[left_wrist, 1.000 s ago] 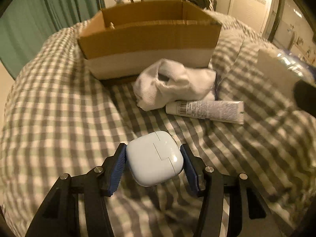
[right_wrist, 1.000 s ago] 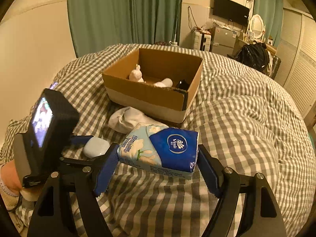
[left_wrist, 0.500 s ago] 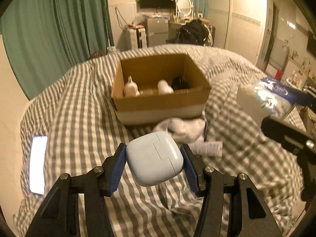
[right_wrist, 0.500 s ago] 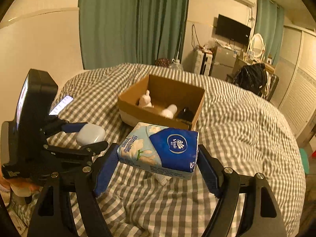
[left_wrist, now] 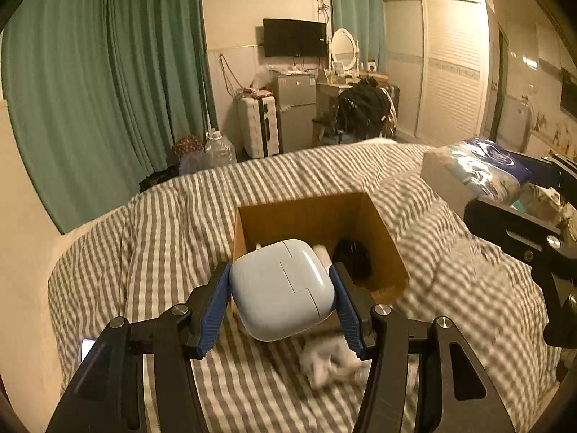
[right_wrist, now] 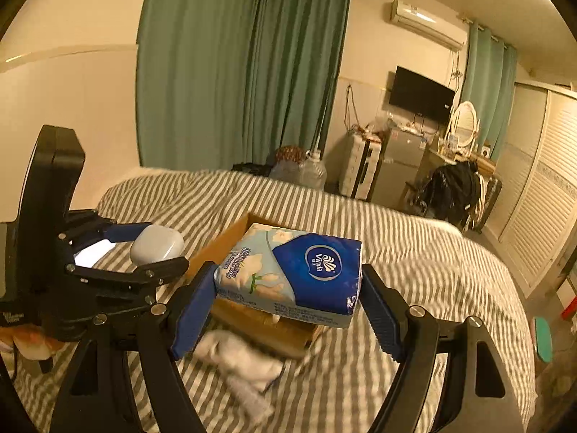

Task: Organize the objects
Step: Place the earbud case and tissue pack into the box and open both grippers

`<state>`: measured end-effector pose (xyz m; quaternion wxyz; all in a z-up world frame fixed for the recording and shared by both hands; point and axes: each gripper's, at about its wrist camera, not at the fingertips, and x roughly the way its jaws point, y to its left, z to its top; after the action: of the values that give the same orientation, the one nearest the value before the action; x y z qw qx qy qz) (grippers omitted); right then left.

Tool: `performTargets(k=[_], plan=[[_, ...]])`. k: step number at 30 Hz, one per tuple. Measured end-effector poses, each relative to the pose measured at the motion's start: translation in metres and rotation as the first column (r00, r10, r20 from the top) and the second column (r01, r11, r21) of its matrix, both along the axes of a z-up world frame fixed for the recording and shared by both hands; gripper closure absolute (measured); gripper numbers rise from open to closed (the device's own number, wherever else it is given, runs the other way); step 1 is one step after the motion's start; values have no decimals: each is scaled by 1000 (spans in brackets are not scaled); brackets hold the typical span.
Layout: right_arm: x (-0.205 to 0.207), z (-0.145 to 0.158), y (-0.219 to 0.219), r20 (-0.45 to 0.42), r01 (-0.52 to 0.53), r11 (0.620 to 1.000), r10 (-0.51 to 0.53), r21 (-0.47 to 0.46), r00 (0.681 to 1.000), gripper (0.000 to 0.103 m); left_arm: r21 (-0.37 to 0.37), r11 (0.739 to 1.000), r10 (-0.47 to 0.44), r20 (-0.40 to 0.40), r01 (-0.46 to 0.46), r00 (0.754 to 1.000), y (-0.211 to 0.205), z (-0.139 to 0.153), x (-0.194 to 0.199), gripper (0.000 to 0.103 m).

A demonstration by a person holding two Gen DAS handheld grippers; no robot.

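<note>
Smooth rounded earbud case (left_wrist: 282,288) clamped in left gripper (left_wrist: 281,301); soft tissue pack (right_wrist: 292,274) clamped in right gripper (right_wrist: 286,306).

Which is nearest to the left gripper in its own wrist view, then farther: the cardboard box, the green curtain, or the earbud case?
1. Earbud case, clamped between the left gripper fingers.
2. Cardboard box, just ahead on the bed.
3. Green curtain, far left, beyond the bed.
</note>
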<state>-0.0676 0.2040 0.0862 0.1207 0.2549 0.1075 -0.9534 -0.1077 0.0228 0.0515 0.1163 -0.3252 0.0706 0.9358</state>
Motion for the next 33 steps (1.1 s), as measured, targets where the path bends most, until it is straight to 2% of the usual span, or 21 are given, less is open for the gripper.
performTargets(k=[7,12,19,25,29,33], plan=[[-64,18,-2,-14,-9,1000,8,-13,1000,26,21,1000,5,-3,-5,1000,12,12,-69,47],[-110,16,2,-3,-9,999,9,-41,1000,26,6,1000,22,8,-22,1000,17,-4,-110,47],[-174,-33,-2,81,-9,998,15,-69,997,26,-26,999,24,88,-22,996,21,-63,-153,47],[-202,-82,1,157,-1,998,12,-70,988,26,-40,999,4,149,2,989,24,-105,-169,47],[-218,-108,8,214,11,996,8,-88,977,26,-48,999,-9,183,18,983,26,-122,-172,47],[-222,-121,14,255,20,993,10,-113,967,26,-43,999,-14,200,23,980,26,-127,-170,46]])
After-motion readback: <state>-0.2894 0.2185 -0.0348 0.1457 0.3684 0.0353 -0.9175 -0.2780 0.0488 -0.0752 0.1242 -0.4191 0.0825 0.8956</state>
